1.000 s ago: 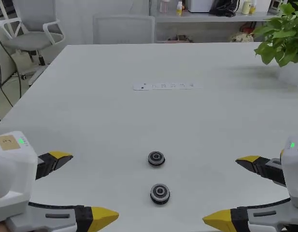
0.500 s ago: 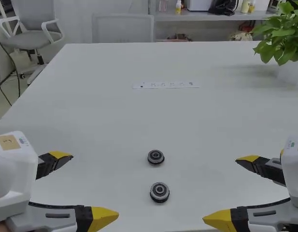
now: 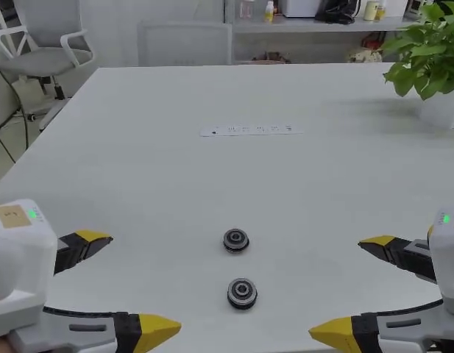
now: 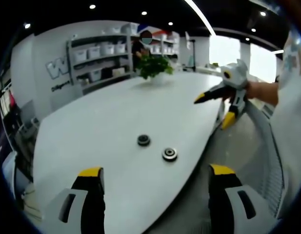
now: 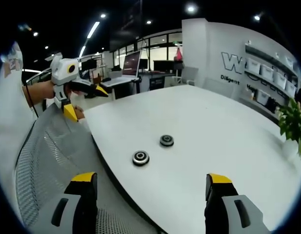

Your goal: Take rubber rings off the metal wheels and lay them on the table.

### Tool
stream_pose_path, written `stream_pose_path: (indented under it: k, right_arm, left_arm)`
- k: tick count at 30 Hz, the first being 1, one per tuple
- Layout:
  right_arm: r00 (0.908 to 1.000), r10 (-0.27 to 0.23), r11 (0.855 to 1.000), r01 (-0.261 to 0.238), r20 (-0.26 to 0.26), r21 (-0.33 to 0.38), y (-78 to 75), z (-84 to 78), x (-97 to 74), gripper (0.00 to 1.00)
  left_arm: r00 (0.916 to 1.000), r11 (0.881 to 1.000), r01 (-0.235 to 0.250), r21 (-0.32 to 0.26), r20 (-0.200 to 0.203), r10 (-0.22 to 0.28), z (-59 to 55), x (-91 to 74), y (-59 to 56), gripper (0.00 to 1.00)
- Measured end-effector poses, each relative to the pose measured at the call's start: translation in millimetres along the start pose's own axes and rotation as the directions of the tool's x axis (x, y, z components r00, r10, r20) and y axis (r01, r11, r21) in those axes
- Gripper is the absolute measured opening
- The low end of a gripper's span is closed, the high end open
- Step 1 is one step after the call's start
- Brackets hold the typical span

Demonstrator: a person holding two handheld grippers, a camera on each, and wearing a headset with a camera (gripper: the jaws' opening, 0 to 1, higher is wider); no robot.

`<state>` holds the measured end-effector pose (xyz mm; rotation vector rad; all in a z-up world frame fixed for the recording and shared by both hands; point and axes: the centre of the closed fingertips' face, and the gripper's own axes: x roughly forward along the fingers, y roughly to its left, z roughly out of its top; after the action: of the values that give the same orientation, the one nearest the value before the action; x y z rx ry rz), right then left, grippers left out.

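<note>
Two small metal wheels with black rubber rings lie flat on the white table, one nearer me (image 3: 242, 292) and one a little farther (image 3: 236, 240). Both also appear in the left gripper view, near wheel (image 4: 170, 154) and far wheel (image 4: 143, 140), and in the right gripper view, near wheel (image 5: 140, 157) and far wheel (image 5: 166, 141). My left gripper (image 3: 131, 283) hovers at the lower left, open and empty, its jaws wide apart. My right gripper (image 3: 355, 290) hovers at the lower right, open and empty too. The wheels lie between the two grippers, touching neither.
A white power strip (image 3: 250, 131) lies at the table's middle. A potted green plant (image 3: 425, 51) stands at the far right corner. Chairs (image 3: 43, 55) and shelving stand beyond the far edge. A mesh chair back (image 5: 48, 161) sits near the front edge.
</note>
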<state>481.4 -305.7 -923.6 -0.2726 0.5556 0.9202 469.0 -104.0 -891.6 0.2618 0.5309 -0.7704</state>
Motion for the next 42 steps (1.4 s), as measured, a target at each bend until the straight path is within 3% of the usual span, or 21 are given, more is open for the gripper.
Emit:
stream_pose_path:
  k: [18,33,42]
  right_arm:
    - [0.9999,0.011,1.0,-0.011,0.0,-0.011,-6.7,6.6,4.4,0.88]
    - [0.9985,0.011,0.999,-0.009,0.053,-0.041,-16.1,21.6,9.3,0.84]
    - [0.9981,0.016,0.999,-0.013,0.059,-0.047,-20.6,26.8,14.3,0.83]
  left_arm:
    - [1.0,1.0,0.007,0.012,-0.005,-0.007,5.3,4.2,4.9,0.89]
    - [1.0,1.0,0.004,0.018,-0.006,-0.004,9.1,10.0,11.5,0.89]
    - [0.9999,1.0,0.007,0.024,-0.015,-0.006,8.7,13.5,13.9,0.89]
